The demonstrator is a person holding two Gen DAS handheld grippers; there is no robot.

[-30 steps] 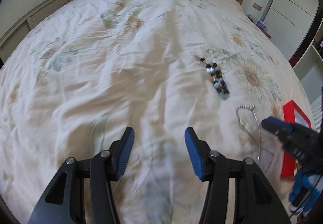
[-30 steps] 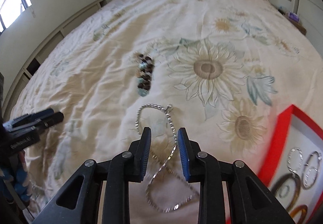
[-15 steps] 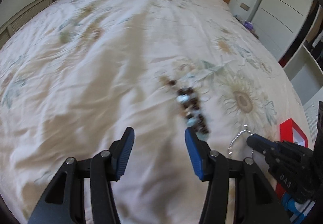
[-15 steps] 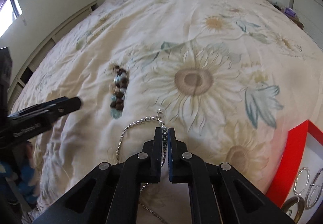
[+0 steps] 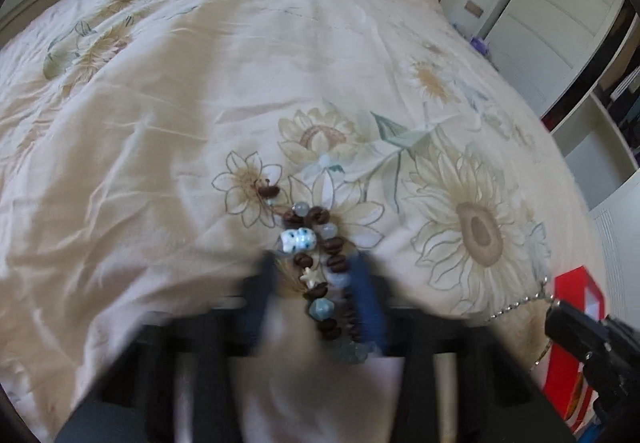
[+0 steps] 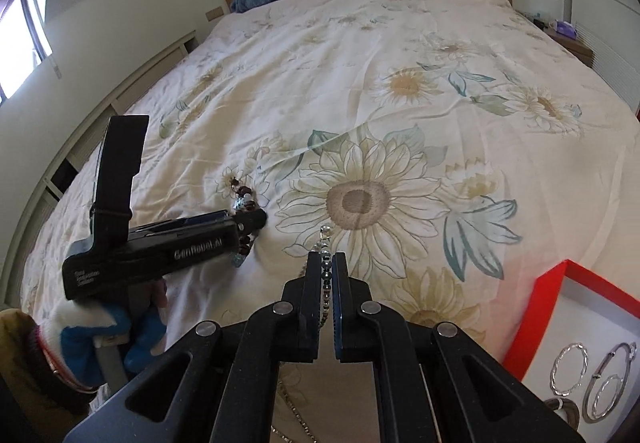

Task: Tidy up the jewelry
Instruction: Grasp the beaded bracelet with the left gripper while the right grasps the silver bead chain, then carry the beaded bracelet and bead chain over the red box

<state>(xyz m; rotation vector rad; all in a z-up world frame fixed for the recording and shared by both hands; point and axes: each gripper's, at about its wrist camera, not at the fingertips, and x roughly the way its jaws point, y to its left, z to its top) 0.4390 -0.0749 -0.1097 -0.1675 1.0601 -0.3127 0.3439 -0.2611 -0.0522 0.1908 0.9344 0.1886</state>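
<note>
- My left gripper (image 5: 316,283) is closing right now around the beaded bracelet (image 5: 316,263); a second ago its jaws were standing wide over bare quilt, well short of the beads. The fingers are blurring in the left wrist view, so I cannot tell whether the pads are pressing the beads yet.
- My right gripper (image 6: 329,267) is clamping the silver bead chain (image 6: 326,255) between its pads; a second ago those jaws were parted with the chain lying loose between them.
- Reading for the task: both loose pieces are now being taken at once, one per gripper. The chain is secured at its upper end, and the rest is trailing down under the gripper onto the quilt (image 6: 400,43).
- The bracelet is lying bunched on a small printed flower, near the chain and left of it in the right wrist view.
- The red-rimmed box (image 6: 532,323) is sitting at the near right, with silver bangles (image 6: 568,367) already lying in it; I am judging it the destination.
- Room: the quilt is soft and wrinkled, so beads may snag in folds on lifting.
- The far bed is lying open; the two grippers are working close together, so the right one's path to the box is the clearer one, and the box rim is the edge to lift over.
</note>
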